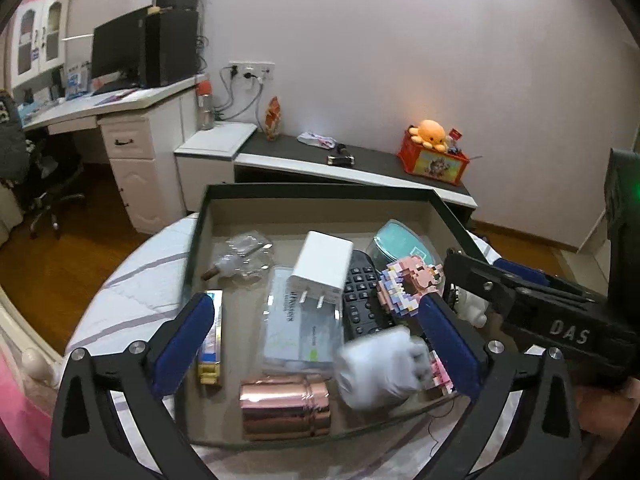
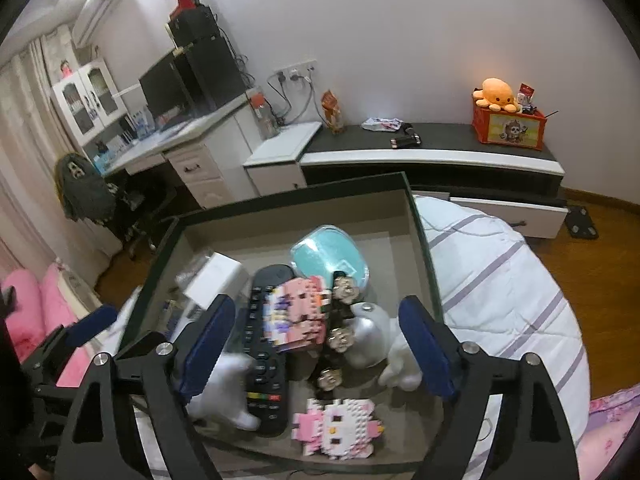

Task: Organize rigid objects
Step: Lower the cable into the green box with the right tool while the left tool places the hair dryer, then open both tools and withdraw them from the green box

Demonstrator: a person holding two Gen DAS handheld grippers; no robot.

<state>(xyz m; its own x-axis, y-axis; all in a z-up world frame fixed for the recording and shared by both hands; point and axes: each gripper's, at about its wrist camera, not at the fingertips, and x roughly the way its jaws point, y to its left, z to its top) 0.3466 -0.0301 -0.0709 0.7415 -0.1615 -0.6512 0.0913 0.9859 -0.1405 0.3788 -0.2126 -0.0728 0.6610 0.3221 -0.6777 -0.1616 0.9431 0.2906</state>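
Note:
A dark-rimmed shallow box lies on the bed, full of objects: a white charger, a black remote, a rose-gold tin, a pink brick figure, a teal case, a second pink brick figure. A blurred white figurine sits between my left fingers, free of them. My left gripper is open over the box. My right gripper is open above a white figurine; it shows at the left wrist view's right.
A low black-and-white cabinet with a red box and orange plush stands against the far wall. A white desk with a monitor is at the left. The striped bedding extends right of the box.

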